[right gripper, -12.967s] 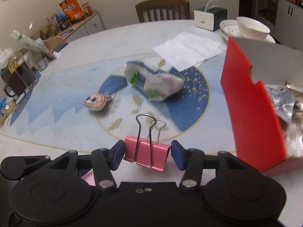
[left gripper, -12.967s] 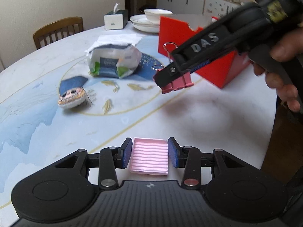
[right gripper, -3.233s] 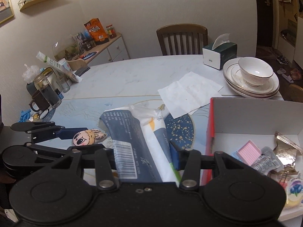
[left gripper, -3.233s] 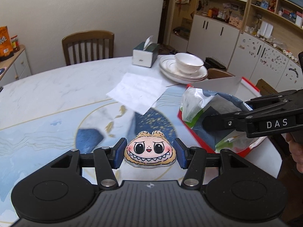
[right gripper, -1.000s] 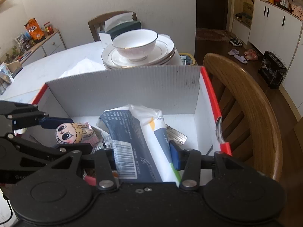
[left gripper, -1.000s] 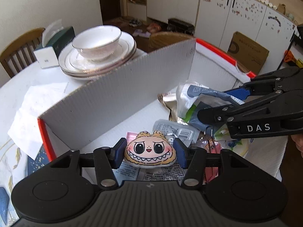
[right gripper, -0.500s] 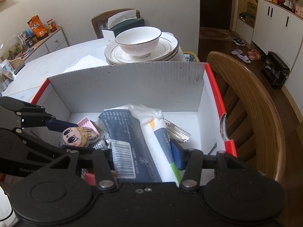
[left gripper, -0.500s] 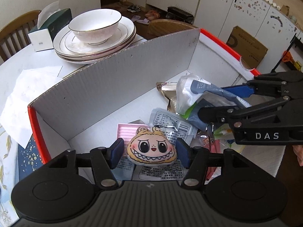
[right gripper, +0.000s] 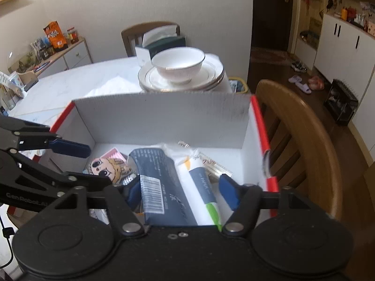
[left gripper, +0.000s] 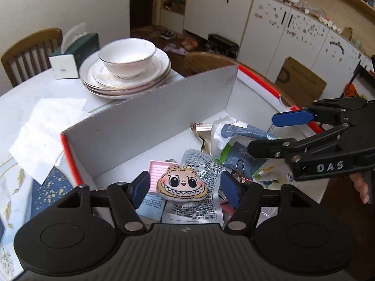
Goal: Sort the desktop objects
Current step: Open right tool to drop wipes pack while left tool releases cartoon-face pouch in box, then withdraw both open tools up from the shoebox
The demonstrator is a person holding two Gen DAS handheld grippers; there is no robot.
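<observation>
A red box with white inner walls [left gripper: 150,114] [right gripper: 164,117] holds several sorted items. My left gripper [left gripper: 185,187] is open above it; the cartoon-face charm [left gripper: 181,183] [right gripper: 107,166] lies loose in the box between its jaws, on a silver packet [left gripper: 199,201] and beside a pink ridged pad [left gripper: 157,173]. My right gripper [right gripper: 181,192] is open over the box; the navy and white tissue pack [right gripper: 173,185] [left gripper: 236,138] rests between its jaws, free of the right pad. The right gripper also shows in the left wrist view [left gripper: 276,135].
Stacked plates with a white bowl [left gripper: 126,68] [right gripper: 179,72] and a tissue box [left gripper: 72,55] stand behind the box. A white napkin [left gripper: 44,126] lies on the table to the left. A wooden chair [right gripper: 304,138] stands right of the box.
Both grippers have opened over the box. The charm has dropped from the left jaws onto the items in the box, and the right jaws have let go of the tissue pack.
</observation>
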